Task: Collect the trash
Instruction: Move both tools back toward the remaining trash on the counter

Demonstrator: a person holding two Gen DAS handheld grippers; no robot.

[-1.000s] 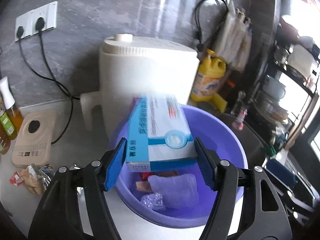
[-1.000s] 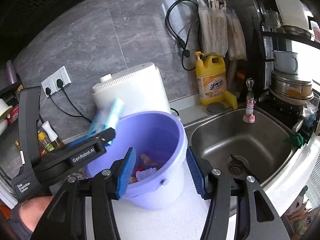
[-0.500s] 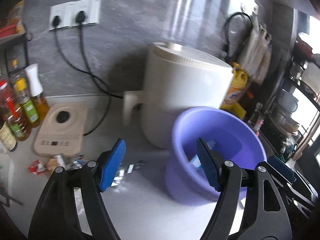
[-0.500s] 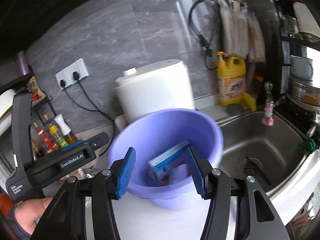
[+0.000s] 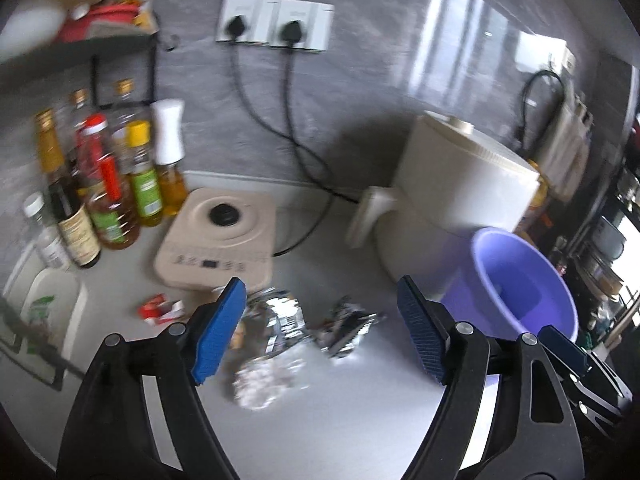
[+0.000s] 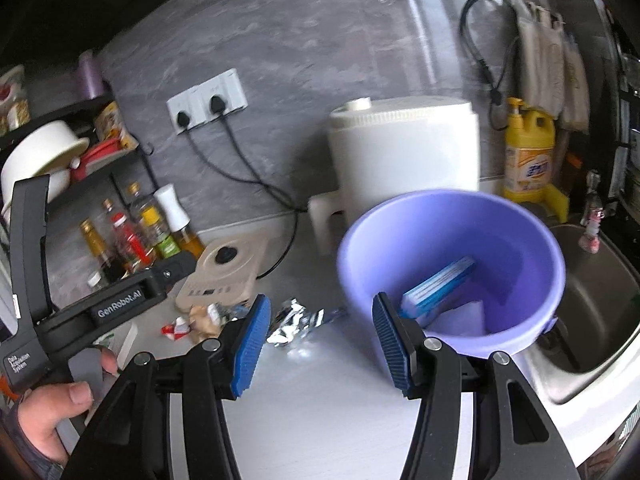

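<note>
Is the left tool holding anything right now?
No, the left tool is open and empty, with crumpled foil wrappers on the counter beyond it.

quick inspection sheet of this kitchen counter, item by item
surface: grey counter, sink at its right end
job's things: purple bucket holds blue box; foil scraps and red wrapper lie on the counter
clutter: bottles, beige appliance base, white appliance, yellow detergent
grippers: left gripper and right gripper open, empty
cables: two black cords plugged into wall sockets
surroundings: shelf with a bowl
</note>
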